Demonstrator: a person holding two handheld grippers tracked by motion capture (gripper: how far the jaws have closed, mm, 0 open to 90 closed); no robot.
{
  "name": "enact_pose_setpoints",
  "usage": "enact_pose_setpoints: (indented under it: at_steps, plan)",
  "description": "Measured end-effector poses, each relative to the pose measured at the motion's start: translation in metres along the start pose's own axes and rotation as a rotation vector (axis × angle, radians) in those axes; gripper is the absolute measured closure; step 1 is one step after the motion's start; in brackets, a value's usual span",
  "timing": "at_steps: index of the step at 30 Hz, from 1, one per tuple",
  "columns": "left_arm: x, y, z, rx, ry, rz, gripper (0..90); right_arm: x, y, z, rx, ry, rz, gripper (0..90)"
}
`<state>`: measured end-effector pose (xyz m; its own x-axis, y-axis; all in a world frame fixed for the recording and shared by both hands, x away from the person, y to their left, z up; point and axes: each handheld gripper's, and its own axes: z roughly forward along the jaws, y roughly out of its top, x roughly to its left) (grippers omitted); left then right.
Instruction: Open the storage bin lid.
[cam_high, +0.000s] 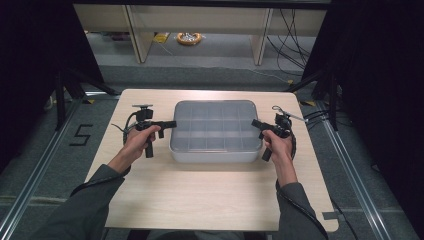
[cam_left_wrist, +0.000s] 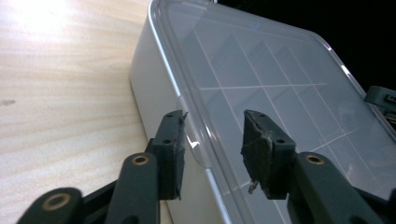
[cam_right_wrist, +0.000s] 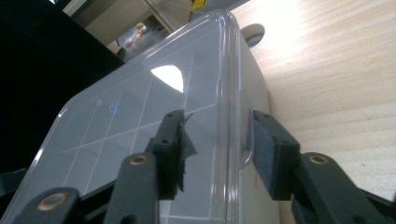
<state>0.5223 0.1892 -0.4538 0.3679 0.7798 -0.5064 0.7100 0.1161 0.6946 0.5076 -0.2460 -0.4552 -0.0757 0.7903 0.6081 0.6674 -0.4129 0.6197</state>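
A grey compartment box (cam_high: 215, 156) with a clear lid (cam_high: 215, 125) sits closed at the middle of the wooden table (cam_high: 200, 195). My left gripper (cam_high: 172, 123) is at the box's left side. In the left gripper view it (cam_left_wrist: 212, 149) is open, its jaws straddling the lid's edge (cam_left_wrist: 187, 126) above the box wall (cam_left_wrist: 149, 88). My right gripper (cam_high: 254, 123) is at the box's right side. It (cam_right_wrist: 217, 149) is open too, and its jaws stand on either side of the lid's small tab (cam_right_wrist: 245, 135). Dividers show through the lid (cam_right_wrist: 154, 107).
Bare tabletop surrounds the box on all sides. Beyond the table are shelf legs (cam_high: 142, 40), a yellow object on the floor (cam_high: 189, 38) and loose cables (cam_high: 290, 35). Black curtains stand at both sides. A taped "5" (cam_high: 80, 134) marks the floor at left.
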Motion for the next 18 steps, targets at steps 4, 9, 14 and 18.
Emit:
enact_pose_setpoints:
  at_steps: [4, 9, 14, 18]
  plan:
    - [-0.008, 0.002, -0.002, -0.001, -0.140, -0.076, 66.1, 0.001, 0.001, -0.003, -0.013, -0.008, -0.052, 62.1]
    - [-0.019, 0.003, 0.004, -0.003, 0.001, 0.018, 55.4, 0.005, -0.001, -0.002, 0.011, -0.016, -0.006, 62.4]
    - [0.002, 0.006, 0.006, -0.006, 0.109, 0.009, 50.1, 0.000, -0.001, 0.003, -0.002, -0.027, -0.051, 62.2]
    - [0.009, 0.004, 0.009, 0.015, 0.071, -0.041, 51.1, 0.001, -0.001, 0.003, 0.005, -0.024, -0.037, 62.2]
